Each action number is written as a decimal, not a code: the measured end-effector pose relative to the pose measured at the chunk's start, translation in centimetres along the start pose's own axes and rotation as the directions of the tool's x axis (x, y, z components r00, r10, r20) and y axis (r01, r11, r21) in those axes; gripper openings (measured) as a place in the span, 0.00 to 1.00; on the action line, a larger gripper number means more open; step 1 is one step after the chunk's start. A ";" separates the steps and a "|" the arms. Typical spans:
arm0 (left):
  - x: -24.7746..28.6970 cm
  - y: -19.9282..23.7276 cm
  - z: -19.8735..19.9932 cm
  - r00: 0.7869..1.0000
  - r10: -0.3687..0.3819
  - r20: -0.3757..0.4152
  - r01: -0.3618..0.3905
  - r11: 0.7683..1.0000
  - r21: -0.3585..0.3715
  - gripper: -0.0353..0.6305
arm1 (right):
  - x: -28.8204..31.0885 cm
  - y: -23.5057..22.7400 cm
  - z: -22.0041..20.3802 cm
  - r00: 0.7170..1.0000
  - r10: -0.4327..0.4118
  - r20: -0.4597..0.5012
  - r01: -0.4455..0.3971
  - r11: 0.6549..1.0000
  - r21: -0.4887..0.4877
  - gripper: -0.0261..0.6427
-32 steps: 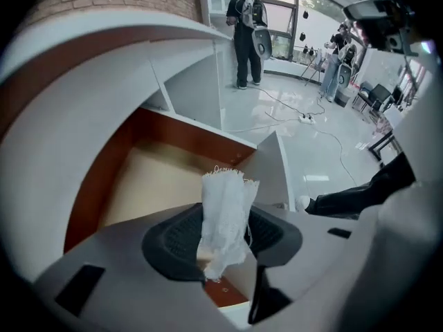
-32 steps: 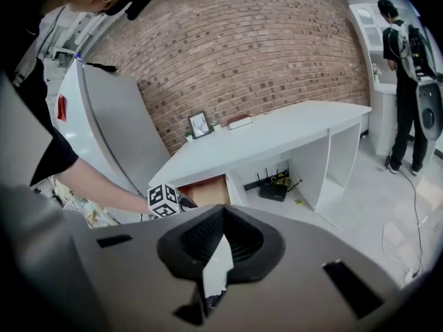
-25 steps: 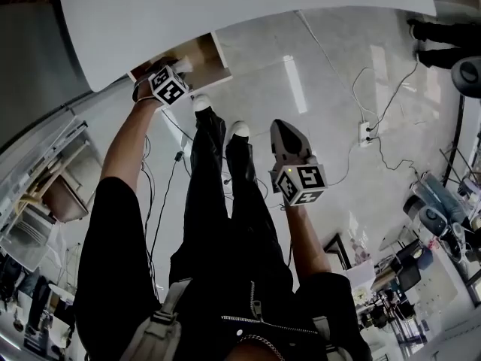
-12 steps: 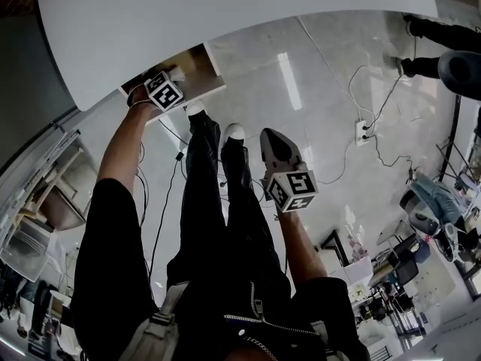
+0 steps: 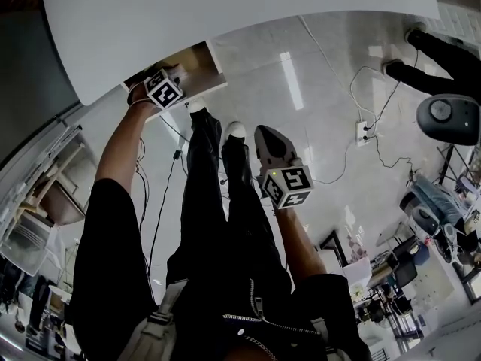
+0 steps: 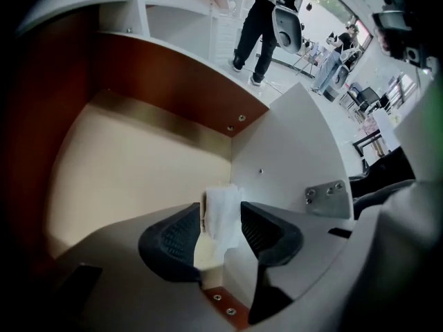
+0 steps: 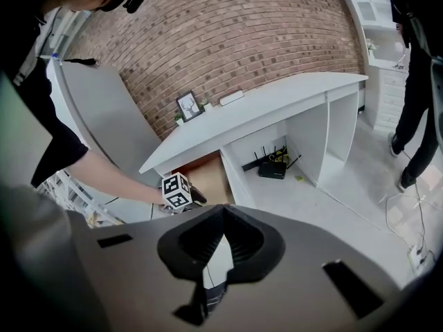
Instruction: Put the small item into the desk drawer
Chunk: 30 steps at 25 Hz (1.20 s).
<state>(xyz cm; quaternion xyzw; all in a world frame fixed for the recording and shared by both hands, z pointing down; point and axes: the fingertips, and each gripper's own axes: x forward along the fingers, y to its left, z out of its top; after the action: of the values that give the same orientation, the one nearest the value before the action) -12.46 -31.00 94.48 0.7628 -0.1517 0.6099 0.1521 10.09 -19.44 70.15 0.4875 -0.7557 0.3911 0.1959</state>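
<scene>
Bench (image 5: 225, 21) first: big white curved top, with the drawer (image 6: 138, 158) standing open under its left end. Inside, the drawer has a pale floor and a red-brown back wall. Its white side wall, with a little metal bracket (image 6: 325, 192), sits just right of the left claw (image 6: 221, 216). That claw is down inside the drawer, jaws easing open, with the small item (image 6: 223, 203) between them and touching both pads. The item is a white, soft-looking crumpled wad, hanging just above the drawer floor near the side wall.

The right claw (image 7: 220, 237) is well apart, out over the person's legs, jaws closed together with nothing in them.

Room-wise: glossy grey tiled floor (image 5: 316, 74), brick wall (image 7: 228, 40) behind the bench, an office chair (image 5: 449, 119), and a black router (image 7: 271, 166) under the bench.
</scene>
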 end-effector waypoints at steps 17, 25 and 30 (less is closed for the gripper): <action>-16.9 -2.8 2.6 0.969 0.131 0.209 -0.094 0.979 -0.181 0.09 | -3.4 2.6 6.4 0.997 0.052 0.056 -0.045 0.992 -0.115 0.05; -26.7 -2.3 5.1 0.878 0.326 0.351 -0.178 0.902 -0.392 0.09 | -3.7 3.8 10.5 0.990 0.104 0.097 -0.083 0.976 -0.199 0.05; -34.1 -1.1 6.9 0.789 0.436 0.432 -0.229 0.862 -0.451 0.09 | -4.0 6.7 15.8 0.969 0.177 0.173 -0.122 0.949 -0.290 0.05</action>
<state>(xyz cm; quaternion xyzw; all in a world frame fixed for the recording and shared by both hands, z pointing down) -13.03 -31.28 59.63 0.8152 -0.4352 0.3569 0.1362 7.27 -27.95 55.03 0.4326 -0.8535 0.2450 0.1563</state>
